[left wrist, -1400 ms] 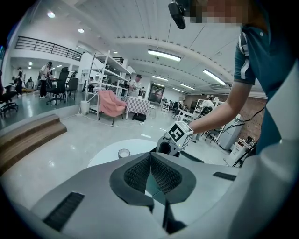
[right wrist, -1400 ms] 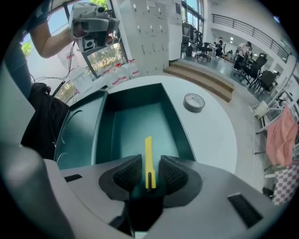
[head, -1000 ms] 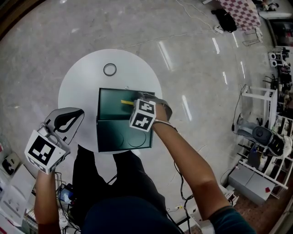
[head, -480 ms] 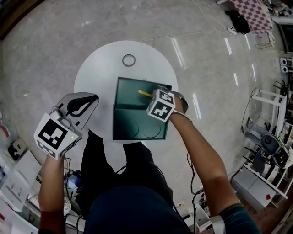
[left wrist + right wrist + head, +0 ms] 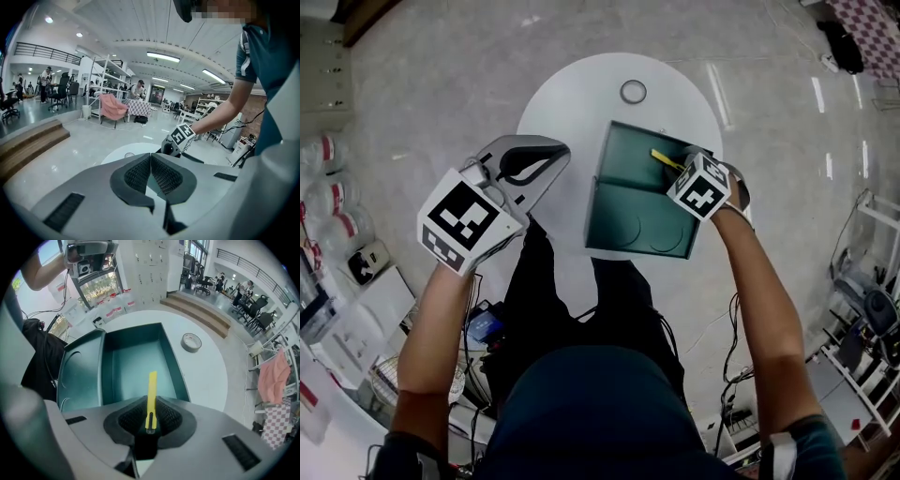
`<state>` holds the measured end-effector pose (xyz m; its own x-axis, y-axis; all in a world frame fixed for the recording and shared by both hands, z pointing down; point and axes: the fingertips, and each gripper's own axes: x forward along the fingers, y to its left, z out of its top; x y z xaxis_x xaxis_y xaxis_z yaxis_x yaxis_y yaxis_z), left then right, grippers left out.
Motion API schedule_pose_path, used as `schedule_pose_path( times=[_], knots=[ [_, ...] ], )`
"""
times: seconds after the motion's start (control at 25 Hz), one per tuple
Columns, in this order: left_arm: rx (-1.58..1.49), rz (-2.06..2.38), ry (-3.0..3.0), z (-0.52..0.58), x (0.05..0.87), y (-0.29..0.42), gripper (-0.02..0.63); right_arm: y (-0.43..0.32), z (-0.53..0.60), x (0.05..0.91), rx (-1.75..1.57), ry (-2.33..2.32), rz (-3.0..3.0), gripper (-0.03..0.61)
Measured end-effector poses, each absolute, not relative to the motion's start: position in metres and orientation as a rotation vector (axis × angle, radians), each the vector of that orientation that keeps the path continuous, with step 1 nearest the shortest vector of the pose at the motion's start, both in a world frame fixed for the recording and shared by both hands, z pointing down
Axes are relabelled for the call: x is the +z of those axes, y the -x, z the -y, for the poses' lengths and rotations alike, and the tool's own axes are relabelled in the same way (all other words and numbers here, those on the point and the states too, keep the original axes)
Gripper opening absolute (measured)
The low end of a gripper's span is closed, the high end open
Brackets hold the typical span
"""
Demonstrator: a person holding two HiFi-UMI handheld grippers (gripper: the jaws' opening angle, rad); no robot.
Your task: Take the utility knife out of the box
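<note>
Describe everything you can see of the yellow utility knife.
The utility knife is a slim yellow bar, plastic by the look, with a dark slot near its gripped end. The right tool is shut on that end from both sides. The free end points out over the open green box; whether it touches the box floor is unclear.
</note>
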<state>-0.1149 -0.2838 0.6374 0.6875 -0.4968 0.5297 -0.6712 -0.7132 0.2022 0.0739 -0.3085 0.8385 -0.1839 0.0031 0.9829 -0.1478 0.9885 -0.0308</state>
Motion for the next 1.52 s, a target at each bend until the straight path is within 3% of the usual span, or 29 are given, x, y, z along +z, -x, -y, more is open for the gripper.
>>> schedule_pose_path(
  times=[0.6, 1.52],
  knots=[
    [0.633, 0.913, -2.617, 0.263, 0.551, 0.113, 0.02, -0.079, 0.31, 0.724, 0.139, -0.372, 1.866, 0.074],
    [0.559, 0.902, -2.759, 0.19, 0.41, 0.115, 0.02, -0.08, 0.239, 0.465, 0.364, -0.978, 2.337, 0.072]
  ],
)
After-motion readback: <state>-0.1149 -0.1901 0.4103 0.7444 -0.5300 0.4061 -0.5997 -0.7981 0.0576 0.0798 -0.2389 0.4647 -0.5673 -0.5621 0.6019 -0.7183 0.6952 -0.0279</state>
